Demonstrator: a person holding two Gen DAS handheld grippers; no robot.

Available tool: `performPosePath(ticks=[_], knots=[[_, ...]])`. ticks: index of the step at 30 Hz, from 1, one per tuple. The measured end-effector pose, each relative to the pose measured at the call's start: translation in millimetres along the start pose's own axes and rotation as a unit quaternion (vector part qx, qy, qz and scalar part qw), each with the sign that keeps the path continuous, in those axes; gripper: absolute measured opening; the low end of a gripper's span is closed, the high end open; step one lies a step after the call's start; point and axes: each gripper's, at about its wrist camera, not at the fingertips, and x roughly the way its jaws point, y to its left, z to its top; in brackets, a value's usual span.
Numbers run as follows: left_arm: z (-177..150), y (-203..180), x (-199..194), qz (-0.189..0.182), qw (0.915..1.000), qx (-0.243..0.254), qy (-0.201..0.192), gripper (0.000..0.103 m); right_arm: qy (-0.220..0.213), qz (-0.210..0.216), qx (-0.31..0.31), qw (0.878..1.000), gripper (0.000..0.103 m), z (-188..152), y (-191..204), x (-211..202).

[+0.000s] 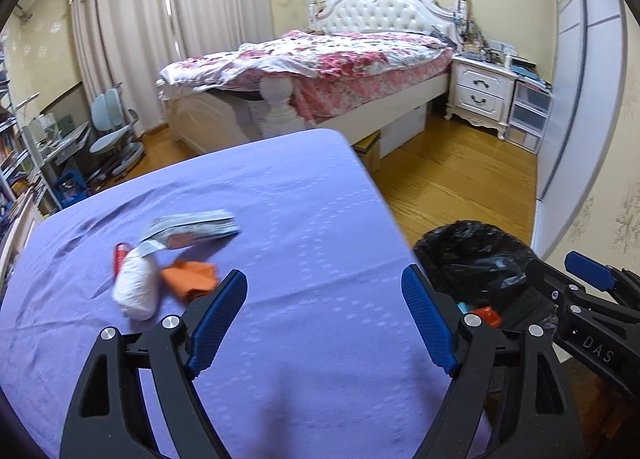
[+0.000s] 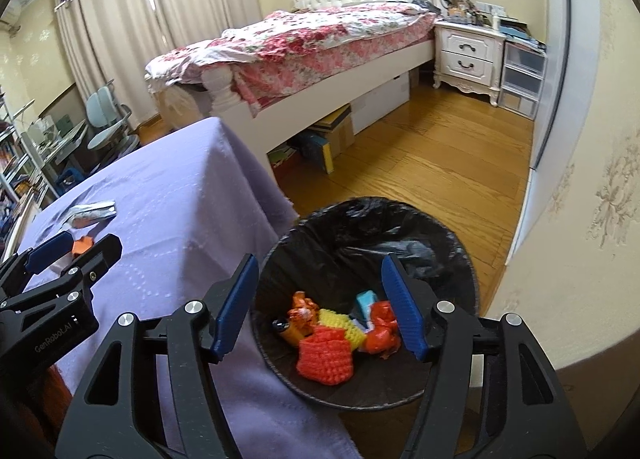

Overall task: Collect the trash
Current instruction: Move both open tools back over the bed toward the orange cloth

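Observation:
On the purple-clothed table [image 1: 288,195] lie a white crumpled wad [image 1: 136,287], an orange scrap [image 1: 192,277], a small red piece [image 1: 120,255] and a silvery packet [image 1: 192,227]. My left gripper [image 1: 324,279] hangs open over bare cloth, right of that litter, with nothing between its fingers. A bin lined with a black bag [image 2: 360,211] stands on the floor by the table's right edge. It holds an orange-red mesh piece [image 2: 326,355], a yellow piece [image 2: 342,325] and a red wrapper [image 2: 382,329]. Above the bin, my right gripper [image 2: 320,265] is open and empty.
A bed [image 1: 320,59] with a floral cover stands behind the table, with boxes [image 2: 336,135] under it. A white nightstand [image 1: 480,91] and plastic drawers [image 1: 528,111] line the right wall. A desk chair [image 1: 116,127] and shelves sit at the left. Wooden floor [image 2: 440,163] surrounds the bin.

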Motion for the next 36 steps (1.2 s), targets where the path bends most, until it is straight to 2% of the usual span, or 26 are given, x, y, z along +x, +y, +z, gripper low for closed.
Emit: performPosePath(ticks=[8,16,25,36], knots=[[-20,66,-10,0.052,0.9976,-0.045,0.009,0.079,0.016,0.047,-0.046,0.998,0.062,-6,61,6],[-40,125,-11,0.097,0.9914,-0.085,0.024,0.079,0.041,0.089,-0.103,0.990,0.062,-14,137,22],[-57,165,-6,0.118,0.9855,-0.113,0.046,0.079,0.060,0.114,-0.154,0.980,0.062,-15,206,44],[-61,192,-5,0.123,0.9821,-0.134,0.050,0.079,0.066,0.117,-0.190,0.973,0.060,-13,256,62]])
